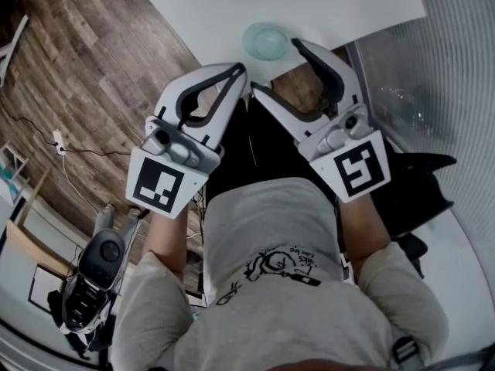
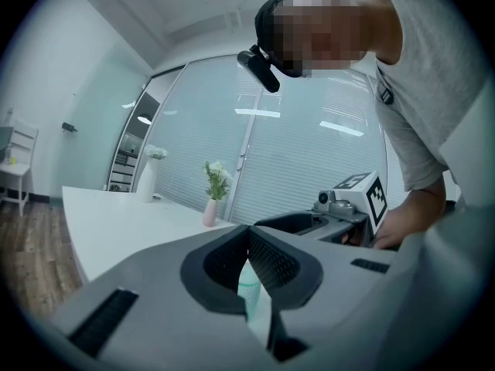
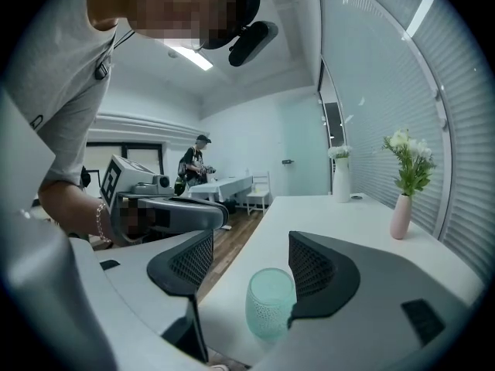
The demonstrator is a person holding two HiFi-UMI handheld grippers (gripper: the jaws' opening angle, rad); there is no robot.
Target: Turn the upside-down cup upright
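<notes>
A pale green dotted cup (image 1: 264, 41) stands on the white table (image 1: 325, 2) close to its near edge. In the right gripper view the cup (image 3: 271, 301) sits between my right gripper's (image 3: 251, 273) spread jaws, nearer the right-hand pad (image 3: 313, 265); neither pad presses on it. Its top face looks flat and pale; I cannot tell whether that is a base or a mouth. From above, the right gripper (image 1: 277, 68) stands open around the cup's near side. My left gripper (image 1: 241, 69) is shut and empty just left of it, off the table's edge. Below its closed tips (image 2: 249, 234) a sliver of the cup (image 2: 249, 288) shows.
A pink vase (image 3: 401, 215) and a white vase (image 3: 341, 180) with flowers stand farther back on the table. A glass wall with blinds (image 1: 433, 76) runs along the right. Wooden floor (image 1: 93, 68) lies left of the table. A person (image 3: 193, 165) stands at another table far off.
</notes>
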